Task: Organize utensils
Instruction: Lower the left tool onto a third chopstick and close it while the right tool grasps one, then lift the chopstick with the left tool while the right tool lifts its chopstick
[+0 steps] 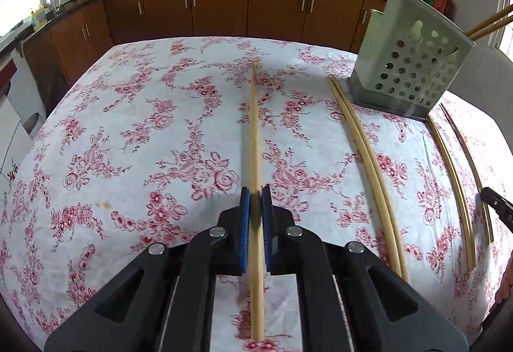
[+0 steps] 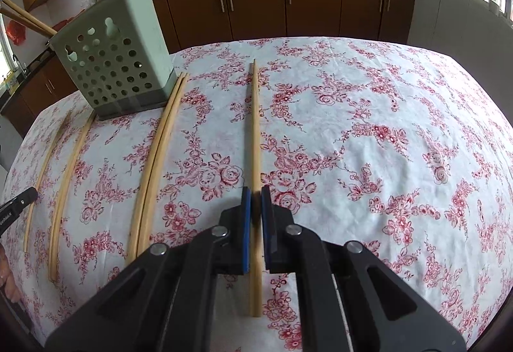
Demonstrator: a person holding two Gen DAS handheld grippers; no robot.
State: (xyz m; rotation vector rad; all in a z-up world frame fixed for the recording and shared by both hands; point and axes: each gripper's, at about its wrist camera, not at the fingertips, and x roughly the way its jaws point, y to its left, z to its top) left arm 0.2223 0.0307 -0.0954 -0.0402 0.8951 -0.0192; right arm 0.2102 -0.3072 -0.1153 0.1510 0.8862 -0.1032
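Observation:
In the left wrist view my left gripper (image 1: 256, 195) is shut on a pale wooden chopstick (image 1: 255, 127), which runs straight ahead over the flowered tablecloth. In the right wrist view my right gripper (image 2: 256, 195) is likewise shut on another chopstick (image 2: 255, 127). A pale green perforated utensil holder (image 1: 413, 73) stands on the table between the two hands, at the upper left in the right wrist view (image 2: 112, 63), with several chopsticks standing in it. A pair of chopsticks (image 1: 368, 159) lies to the left of the holder, and a similar pair (image 2: 157, 159) lies to its right.
More loose chopsticks (image 1: 449, 175) (image 2: 64, 179) lie in front of the holder. The other gripper's tip shows at each frame's edge (image 1: 495, 204) (image 2: 19, 201). Brown cabinets (image 1: 224, 2) with woks on the counter run behind the table. Bare cloth (image 1: 128, 127) (image 2: 384, 127) spreads to both outer sides.

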